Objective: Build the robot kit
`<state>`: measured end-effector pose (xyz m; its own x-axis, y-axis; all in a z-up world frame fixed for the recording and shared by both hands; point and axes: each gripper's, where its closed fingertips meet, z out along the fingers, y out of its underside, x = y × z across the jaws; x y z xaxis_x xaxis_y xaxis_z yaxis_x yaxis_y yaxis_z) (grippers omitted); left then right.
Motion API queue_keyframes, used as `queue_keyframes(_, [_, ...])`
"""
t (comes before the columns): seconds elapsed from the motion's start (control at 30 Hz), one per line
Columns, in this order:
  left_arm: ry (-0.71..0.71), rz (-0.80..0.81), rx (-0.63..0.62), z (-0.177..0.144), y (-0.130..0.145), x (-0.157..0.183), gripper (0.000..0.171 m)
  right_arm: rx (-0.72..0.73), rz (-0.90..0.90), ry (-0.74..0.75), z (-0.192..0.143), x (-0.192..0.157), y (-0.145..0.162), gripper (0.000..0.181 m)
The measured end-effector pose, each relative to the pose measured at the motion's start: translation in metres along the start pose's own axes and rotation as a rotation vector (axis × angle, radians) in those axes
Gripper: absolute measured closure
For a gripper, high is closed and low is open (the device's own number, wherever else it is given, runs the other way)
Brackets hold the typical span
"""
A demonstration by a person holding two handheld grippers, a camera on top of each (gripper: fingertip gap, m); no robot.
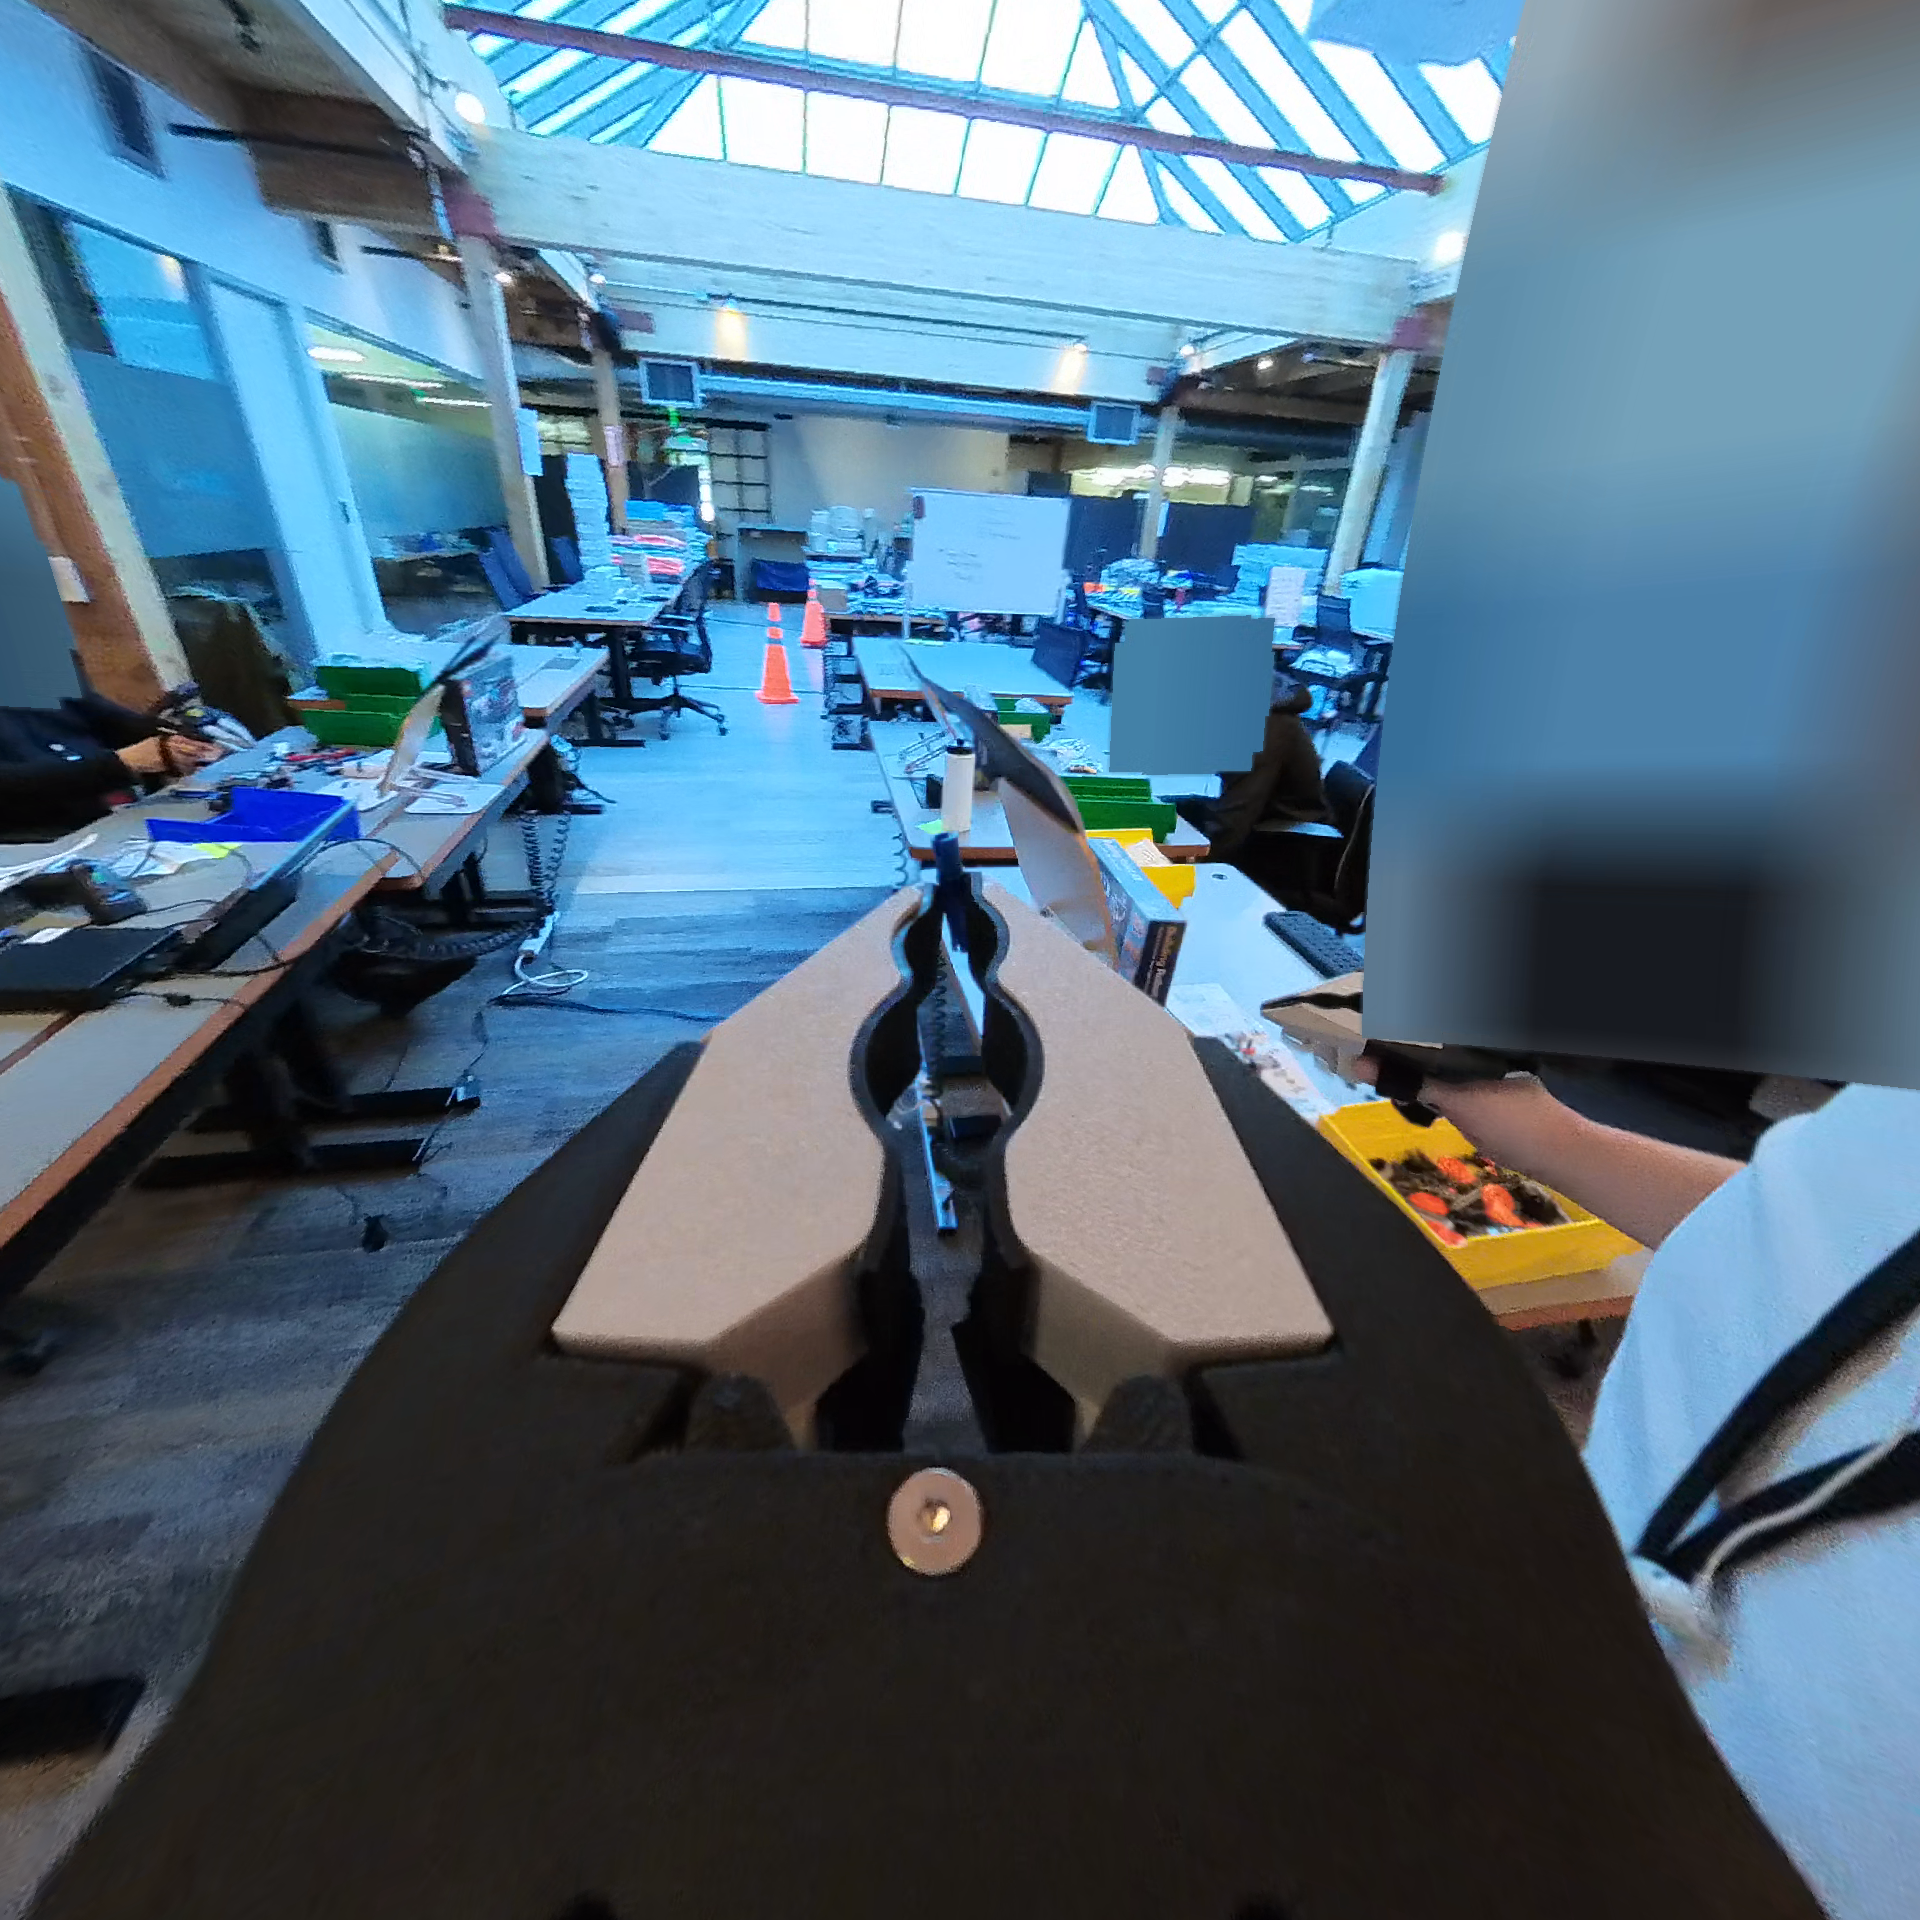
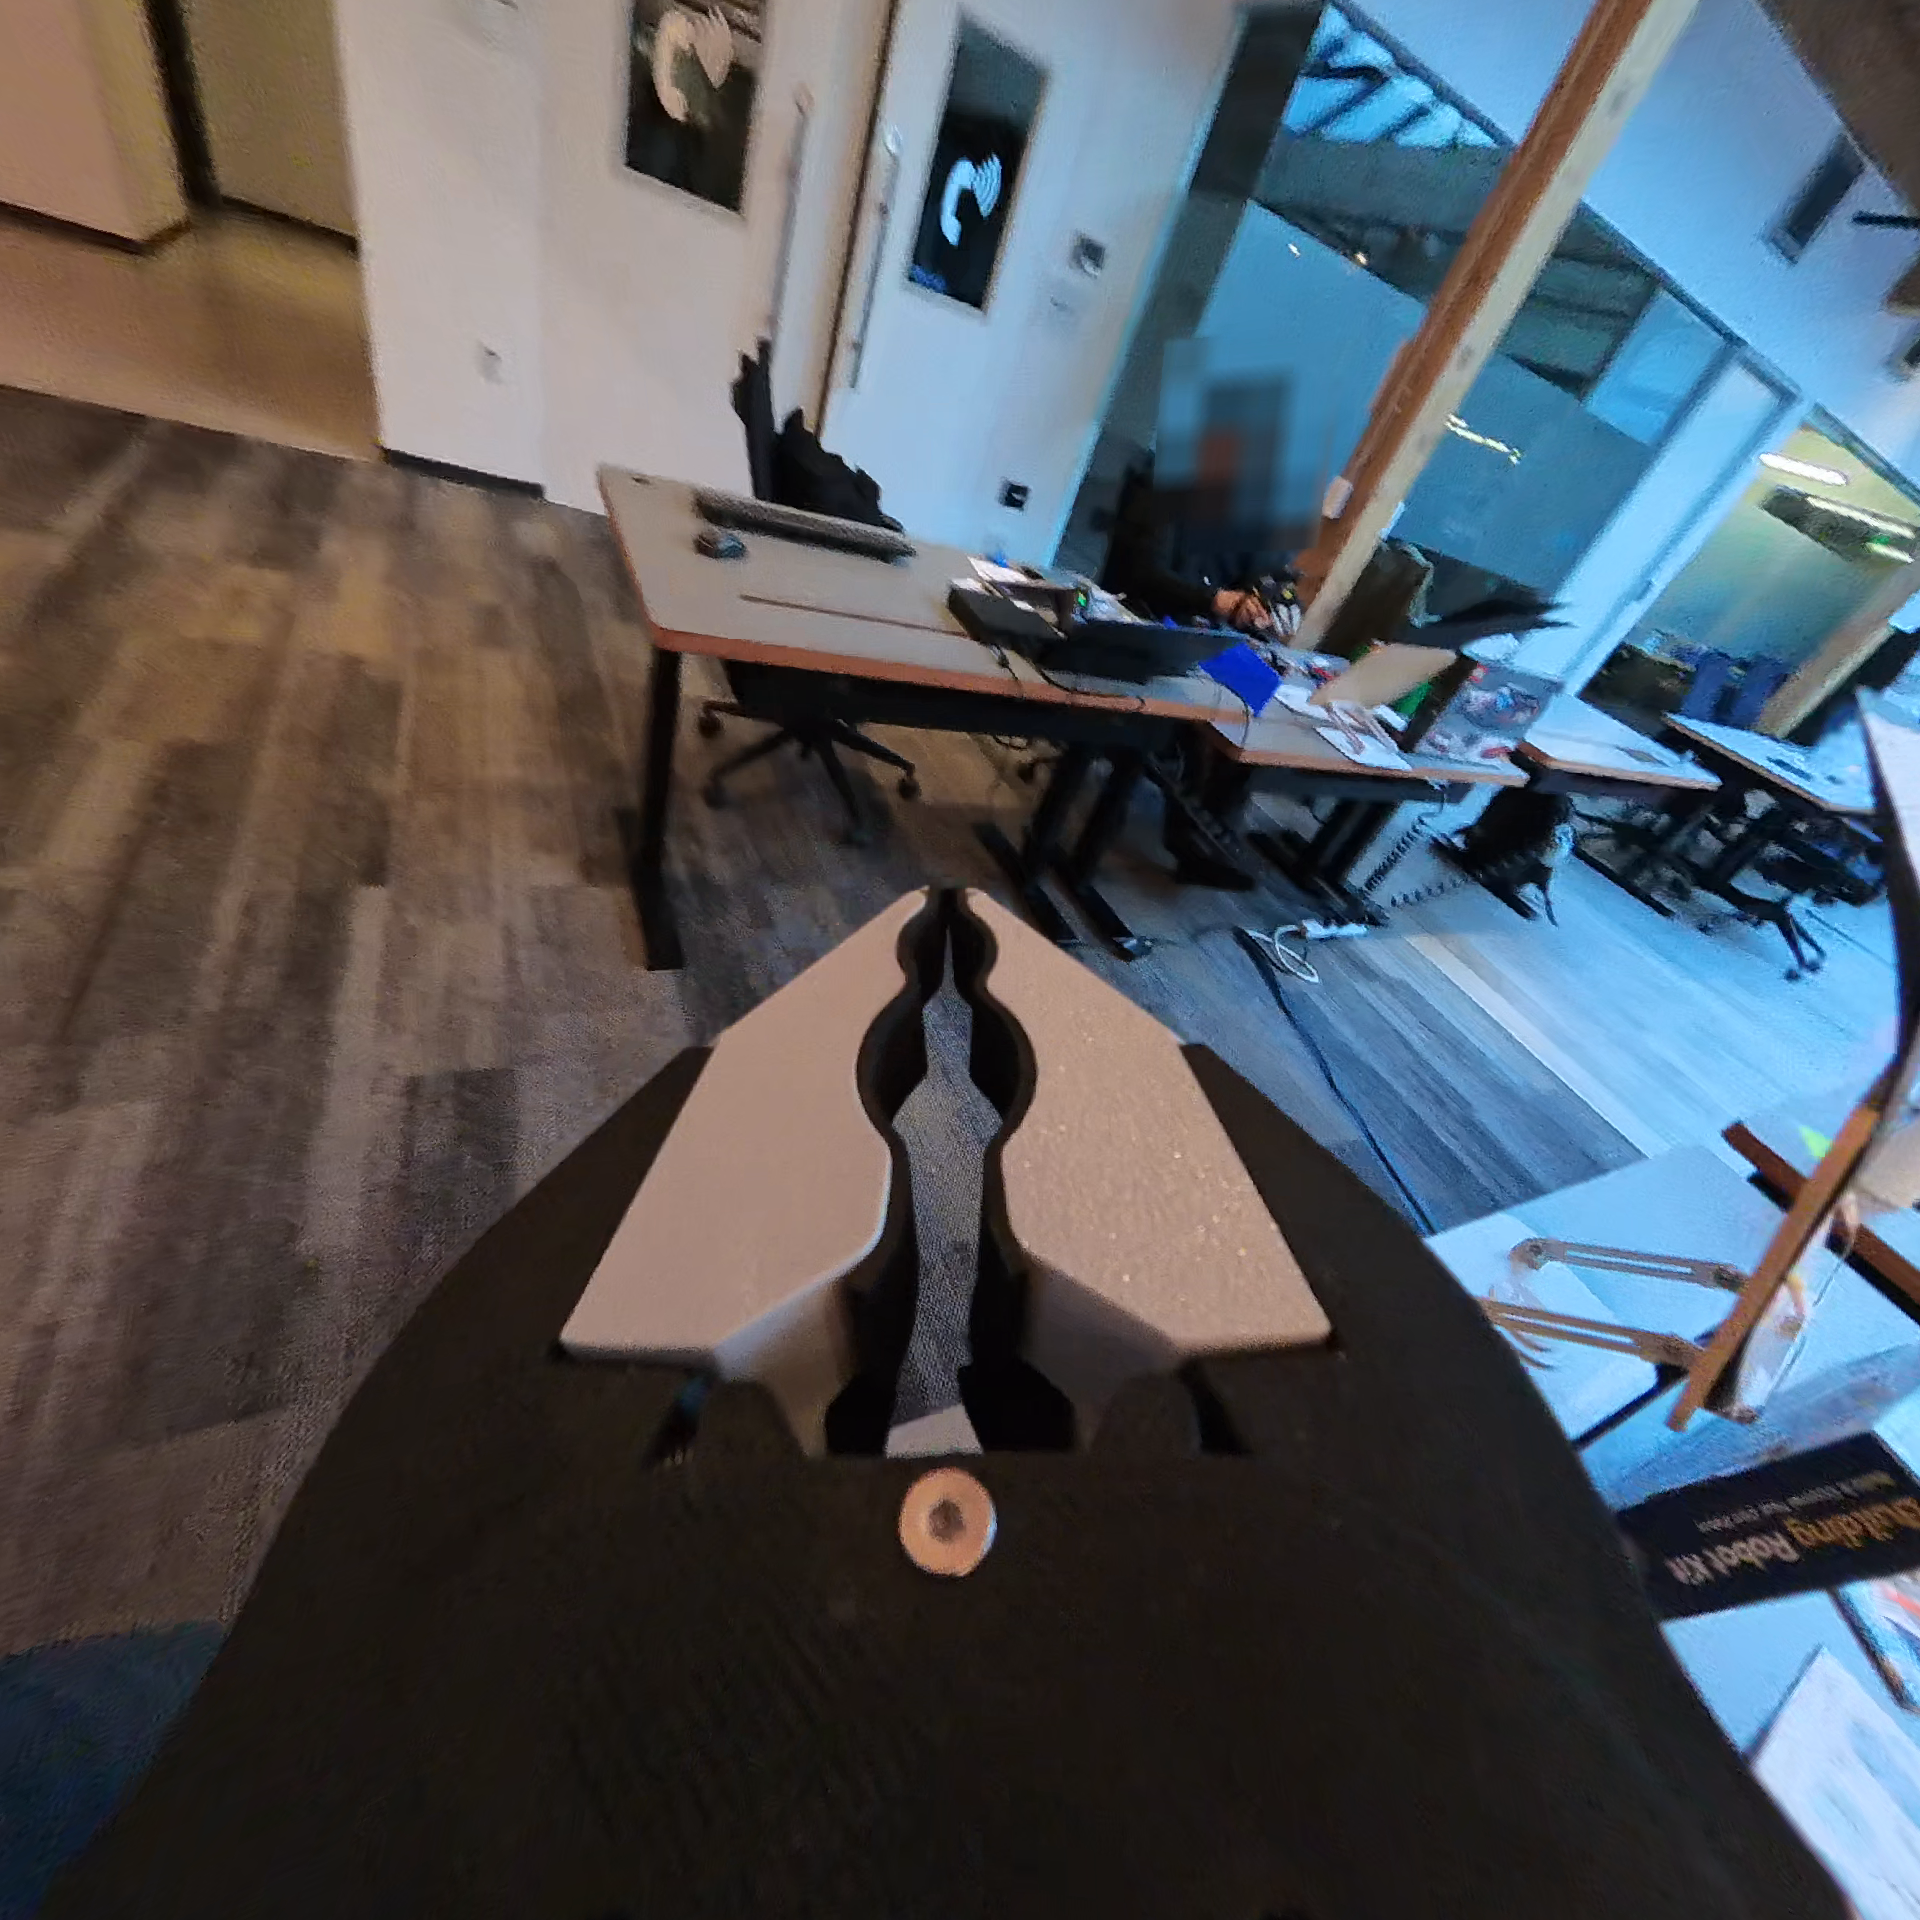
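My left gripper (image 1: 951,894) is shut on a thin tool (image 1: 948,862) with a blue end that sticks out past the fingertips. Its metal shaft (image 1: 940,1184) runs back between the tan fingers (image 1: 790,1122) toward the camera. The gripper is held up in the air, level, facing down a long workshop room. My right gripper (image 2: 948,904) is shut with nothing between its grey fingers (image 2: 769,1164). It hangs above grey carpet (image 2: 312,831), tilted, to the left of a white table (image 2: 1621,1226).
A person in a white top (image 1: 1766,1403) stands close on the right, one hand by a yellow bin (image 1: 1475,1195) of small parts. A dark box (image 1: 1143,925) stands on the table. Desks (image 2: 831,613), office chairs and floor cables (image 1: 540,966) line the aisle. Orange cones (image 1: 776,670) stand far off. There is about 40 cm between the tips of the two grippers.
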<state>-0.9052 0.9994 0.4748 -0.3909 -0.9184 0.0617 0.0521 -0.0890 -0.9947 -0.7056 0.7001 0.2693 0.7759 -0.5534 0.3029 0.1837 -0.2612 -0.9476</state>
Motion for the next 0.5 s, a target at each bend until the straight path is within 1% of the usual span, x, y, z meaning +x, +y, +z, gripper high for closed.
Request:
queue_keyframes(0.07, [0.033, -0.024, 0.021, 0.027, 0.014, -0.049, 0.17, -0.019, 0.044, 0.016, 0.045, 0.009, 0.017, 0.181])
queue_keyframes(0.17, [0.01, -0.049, 0.052, 0.068, 0.042, -0.132, 0.17, -0.07, 0.081, 0.025, 0.129, 0.02, 0.063, 0.181])
queue_keyframes(0.23, [0.018, -0.12, 0.023, 0.102, 0.062, -0.187, 0.169, -0.173, 0.138, 0.039, 0.186, 0.03, 0.104, 0.181])
queue_keyframes(0.3, [0.047, -0.158, -0.007, 0.136, 0.075, -0.237, 0.17, -0.255, 0.184, 0.042, 0.24, 0.04, 0.132, 0.181])
queue_keyframes(0.37, [0.072, -0.165, -0.033, 0.173, 0.083, -0.283, 0.17, -0.335, 0.191, 0.027, 0.288, 0.052, 0.158, 0.181])
queue_keyframes(0.43, [0.096, -0.162, -0.045, 0.216, 0.09, -0.325, 0.171, -0.409, 0.229, 0.047, 0.331, 0.075, 0.182, 0.181])
queue_keyframes(0.5, [0.121, -0.153, -0.043, 0.264, 0.101, -0.368, 0.17, -0.437, 0.272, 0.089, 0.37, 0.103, 0.203, 0.181])
